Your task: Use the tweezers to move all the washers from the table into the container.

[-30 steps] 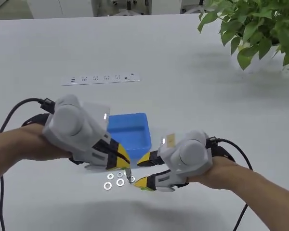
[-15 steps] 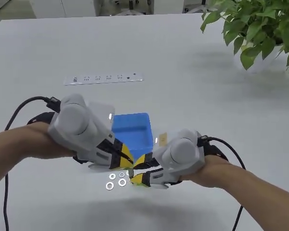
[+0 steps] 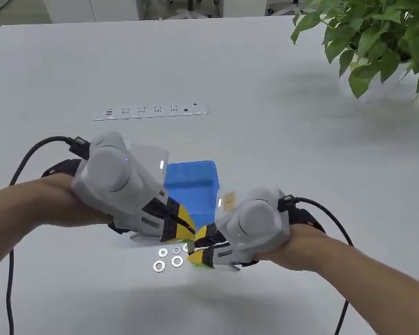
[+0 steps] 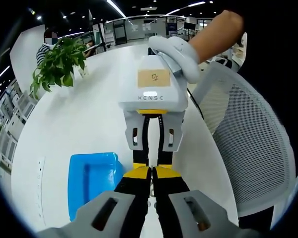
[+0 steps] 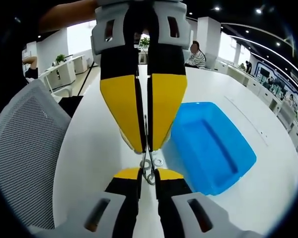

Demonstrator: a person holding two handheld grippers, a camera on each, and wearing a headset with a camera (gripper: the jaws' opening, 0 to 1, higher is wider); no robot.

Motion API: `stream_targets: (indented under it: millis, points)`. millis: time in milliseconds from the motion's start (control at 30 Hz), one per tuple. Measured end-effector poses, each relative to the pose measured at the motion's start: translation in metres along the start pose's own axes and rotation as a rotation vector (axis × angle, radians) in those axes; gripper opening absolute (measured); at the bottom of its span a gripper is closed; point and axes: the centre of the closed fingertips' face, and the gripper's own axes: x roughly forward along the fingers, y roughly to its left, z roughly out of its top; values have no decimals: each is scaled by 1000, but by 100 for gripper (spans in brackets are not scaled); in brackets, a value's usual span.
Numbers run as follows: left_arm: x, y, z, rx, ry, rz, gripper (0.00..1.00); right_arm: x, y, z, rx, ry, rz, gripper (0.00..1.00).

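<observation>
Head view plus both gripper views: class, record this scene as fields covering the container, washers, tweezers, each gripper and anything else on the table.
Container: blue, open, no washers visible inside
Washers: several loose on the white table, on the container's near side
Tweezers: metal, clamped in the left gripper, tips near the washers
Right gripper: jaws shut on the tweezers' tip end
Other items: power strip, potted plant at far side

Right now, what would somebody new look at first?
Probably the two yellow-tipped grippers, the left gripper and right gripper, nose to nose over the white table with thin tweezers between their jaws. Just behind them sits a bright blue container, with small washers beside the tips.
</observation>
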Motion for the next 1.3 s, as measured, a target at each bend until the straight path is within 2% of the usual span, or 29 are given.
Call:
stream_targets:
  millis: [700, 1033, 1300]
  points:
    - [-2, -1, -3, 6, 11, 9, 6, 1, 0, 0, 13, 18, -5, 8]
    - [-1, 4, -7, 10, 16, 14, 6, 1, 1, 0, 15, 17, -1, 7]
    - [-1, 2, -13, -10, 22, 12, 16, -1, 1, 0, 25, 11, -3, 8]
